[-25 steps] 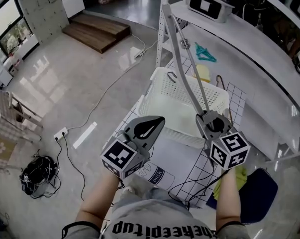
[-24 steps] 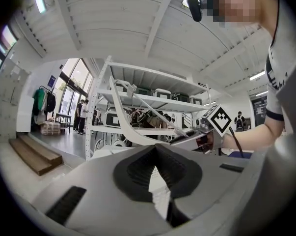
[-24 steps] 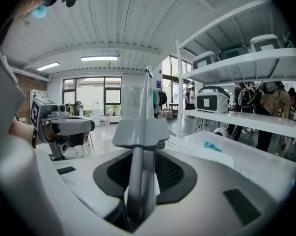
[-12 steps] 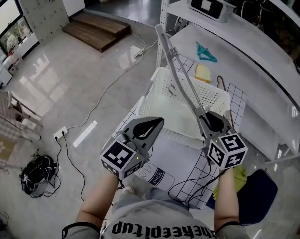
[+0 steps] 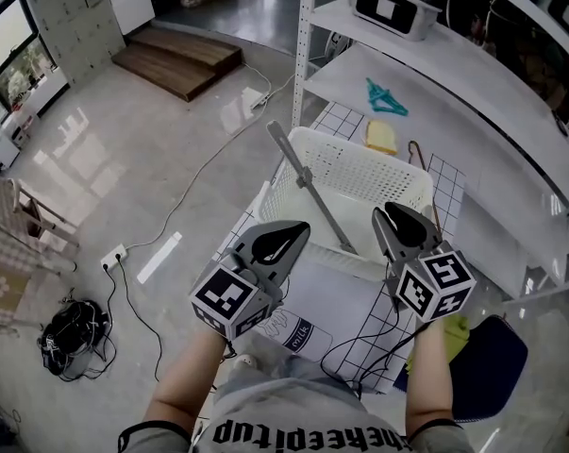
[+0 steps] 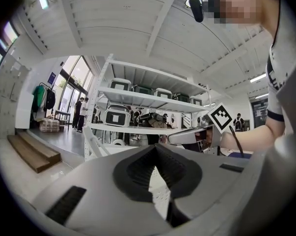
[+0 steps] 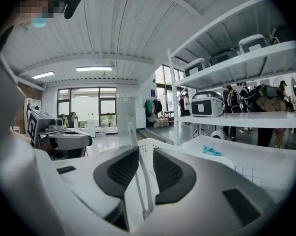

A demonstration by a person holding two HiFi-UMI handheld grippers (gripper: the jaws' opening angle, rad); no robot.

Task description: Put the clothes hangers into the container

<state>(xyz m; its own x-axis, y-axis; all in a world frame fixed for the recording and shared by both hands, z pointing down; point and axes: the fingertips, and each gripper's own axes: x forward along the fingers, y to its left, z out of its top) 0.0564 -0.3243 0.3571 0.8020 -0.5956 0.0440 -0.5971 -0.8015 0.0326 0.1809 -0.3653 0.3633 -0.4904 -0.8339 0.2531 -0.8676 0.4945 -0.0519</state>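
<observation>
At lower left, my left gripper [image 5: 305, 226] sits where it was 1 second ago, fingers pressed together on nothing, so it plays no part in this step.

The change is just right of it, at frame centre. A second ago the grey hanger [image 5: 308, 182] stood nearly upright from my right gripper, reaching toward the top of the frame. Half a second ago it was tipping left. Now it lies low and slanted, its near end at the front rim of the white basket [image 5: 388, 173] and its far end poking out over the basket's left rim toward the floor.

I read that as the drop: the hanger has gone into the container but is propped across it, not lying flat inside.

The right gripper [image 5: 388, 213] hovers at the basket's near edge. In its own view the fingers [image 7: 121, 173] are parted. The hanger's bar runs up through the gap with daylight on 1 side, so it looks let go rather than clamped.

The hanger itself is a long, straight, pale grey bar with a small fitting partway along. I can't make out its hook.

Further right and higher, a teal hanger [image 5: 388, 98] lies on the white shelf [image 5: 473, 130] beyond the basket, so by my reckoning at least 1 more is left to fetch.
</observation>
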